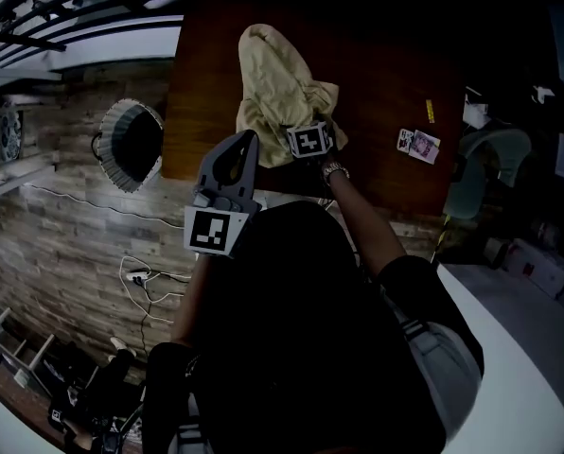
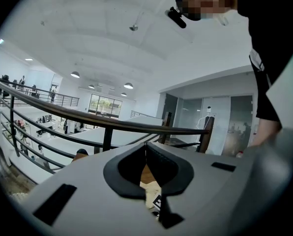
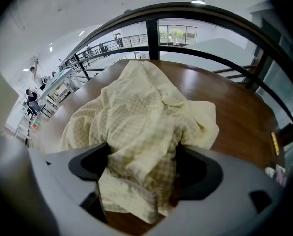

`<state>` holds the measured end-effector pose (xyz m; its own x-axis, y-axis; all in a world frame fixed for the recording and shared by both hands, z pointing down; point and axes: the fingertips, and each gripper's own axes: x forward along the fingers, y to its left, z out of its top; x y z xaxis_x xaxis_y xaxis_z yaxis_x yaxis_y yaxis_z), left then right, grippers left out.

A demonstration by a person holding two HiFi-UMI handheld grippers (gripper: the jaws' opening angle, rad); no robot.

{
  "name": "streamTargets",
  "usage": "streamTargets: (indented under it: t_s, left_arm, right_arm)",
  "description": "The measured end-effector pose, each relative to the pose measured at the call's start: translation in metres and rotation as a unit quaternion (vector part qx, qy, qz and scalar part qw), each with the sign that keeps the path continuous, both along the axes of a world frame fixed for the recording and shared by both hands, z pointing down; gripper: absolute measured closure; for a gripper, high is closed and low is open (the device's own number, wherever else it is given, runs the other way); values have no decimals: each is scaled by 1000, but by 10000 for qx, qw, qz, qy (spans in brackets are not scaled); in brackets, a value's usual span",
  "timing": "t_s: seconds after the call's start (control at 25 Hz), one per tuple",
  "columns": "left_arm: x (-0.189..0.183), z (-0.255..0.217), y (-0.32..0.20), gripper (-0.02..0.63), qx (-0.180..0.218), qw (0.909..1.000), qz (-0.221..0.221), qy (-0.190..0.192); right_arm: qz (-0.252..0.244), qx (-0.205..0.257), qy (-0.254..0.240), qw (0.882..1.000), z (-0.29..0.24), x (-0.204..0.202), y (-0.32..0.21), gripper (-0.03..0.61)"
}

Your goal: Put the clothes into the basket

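Note:
A pale yellow checked garment (image 1: 273, 74) lies bunched on the dark wooden table (image 1: 386, 74). My right gripper (image 1: 301, 138) is at the garment's near edge and is shut on it. In the right gripper view the cloth (image 3: 136, 107) fills the space between the jaws of this gripper (image 3: 141, 166) and spills forward over the table (image 3: 235, 117). My left gripper (image 1: 246, 140) is held up off the table's near left corner and tilted upward. Its jaws (image 2: 146, 149) meet with nothing between them. A round basket (image 1: 131, 145) with a pale ruffled rim stands on the floor left of the table.
A small printed packet (image 1: 417, 145) and a yellow strip (image 1: 430, 112) lie on the table's right side. Cables (image 1: 140, 277) trail on the plank floor below the basket. A chair (image 1: 481, 168) stands at the right. A dark railing (image 3: 210, 23) curves behind the table.

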<state>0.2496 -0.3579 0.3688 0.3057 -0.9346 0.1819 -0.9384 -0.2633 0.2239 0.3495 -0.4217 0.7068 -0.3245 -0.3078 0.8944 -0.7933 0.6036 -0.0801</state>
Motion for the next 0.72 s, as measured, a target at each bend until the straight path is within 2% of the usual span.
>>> streamTargets:
  t_s: [0.16,0.4,0.72]
  left_arm:
    - [-2,1,2,600,14,9999,-130,9]
    - [-4,0,12,600,79,9991,-420,-34]
    - [-22,3,36,600,85,9954,-956,15]
  right_arm:
    - [-82,-73,39,9999,0,0,0,166]
    - [-376,-269,6,9989,1,-9,11,301]
    - [-477,-265,111,9984,-2,-7,17,404]
